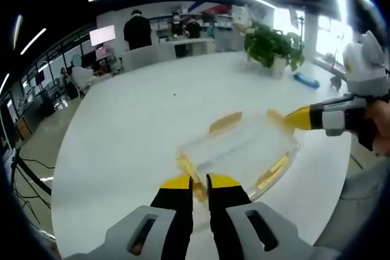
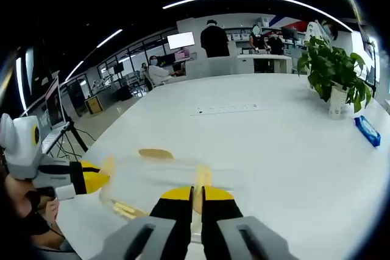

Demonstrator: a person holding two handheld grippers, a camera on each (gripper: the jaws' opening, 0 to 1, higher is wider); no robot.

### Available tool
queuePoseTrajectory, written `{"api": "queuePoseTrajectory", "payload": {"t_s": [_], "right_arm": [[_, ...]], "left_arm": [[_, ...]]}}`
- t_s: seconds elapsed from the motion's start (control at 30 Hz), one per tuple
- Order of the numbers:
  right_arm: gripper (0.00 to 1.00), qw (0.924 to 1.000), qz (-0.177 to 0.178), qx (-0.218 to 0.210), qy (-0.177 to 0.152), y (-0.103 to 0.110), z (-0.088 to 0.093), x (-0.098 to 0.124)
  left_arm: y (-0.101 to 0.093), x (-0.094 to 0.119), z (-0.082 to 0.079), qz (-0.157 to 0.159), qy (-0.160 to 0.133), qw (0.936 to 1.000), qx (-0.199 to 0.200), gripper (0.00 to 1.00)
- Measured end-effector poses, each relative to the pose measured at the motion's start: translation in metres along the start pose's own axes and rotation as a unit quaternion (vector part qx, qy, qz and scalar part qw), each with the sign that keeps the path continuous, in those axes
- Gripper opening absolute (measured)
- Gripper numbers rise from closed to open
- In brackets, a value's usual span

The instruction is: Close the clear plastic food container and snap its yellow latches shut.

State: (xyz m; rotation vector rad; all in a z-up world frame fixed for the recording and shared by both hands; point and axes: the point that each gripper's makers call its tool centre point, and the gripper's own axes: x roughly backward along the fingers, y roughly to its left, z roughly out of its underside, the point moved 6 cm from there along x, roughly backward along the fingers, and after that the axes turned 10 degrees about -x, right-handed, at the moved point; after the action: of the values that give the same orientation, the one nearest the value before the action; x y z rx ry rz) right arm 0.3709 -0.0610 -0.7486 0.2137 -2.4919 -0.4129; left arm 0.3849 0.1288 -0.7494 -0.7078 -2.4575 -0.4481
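Two grippers, container (image 1: 241,153) between them

Clear container (image 1: 241,150) flat on table; lid on; yellow latches (image 1: 225,122) splayed out.

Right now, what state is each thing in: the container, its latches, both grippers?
Clear container: lid on, resting flat on the white table.
Yellow latches: the far-side one sticks out, not snapped down; others unclear.
Left gripper: jaws nearly closed on the near-end latch.
Right gripper: jaws shut at a latch on its side.
Potted plant: upright, away from the work.
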Motion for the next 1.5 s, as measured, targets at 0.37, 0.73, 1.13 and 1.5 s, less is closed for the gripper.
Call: {"api": "queuePoseTrajectory", "payload": {"t_s": [0.37, 0.73, 1.13, 1.5], "right_arm": [[0.0, 0.9996, 0.024, -0.009, -0.009, -0.022, -0.003, 0.01], [0.0, 0.9988, 0.045, -0.009, -0.014, -0.042, -0.008, 0.013], [0.0, 0.9988, 0.046, -0.01, -0.008, -0.046, 0.002, 0.011], [0.0, 0.9976, 0.065, -0.01, -0.022, -0.054, 0.001, 0.014]], "left_arm": [[-0.019, -0.01, -0.01, 0.024, -0.007, 0.9997, -0.005, 0.05], [-0.034, -0.016, -0.015, 0.043, -0.009, 0.9989, -0.016, 0.06], [-0.037, -0.021, -0.004, 0.047, -0.005, 0.9989, -0.004, 0.06], [-0.033, -0.022, 0.001, 0.053, -0.019, 0.998, 0.028, 0.06]]}}
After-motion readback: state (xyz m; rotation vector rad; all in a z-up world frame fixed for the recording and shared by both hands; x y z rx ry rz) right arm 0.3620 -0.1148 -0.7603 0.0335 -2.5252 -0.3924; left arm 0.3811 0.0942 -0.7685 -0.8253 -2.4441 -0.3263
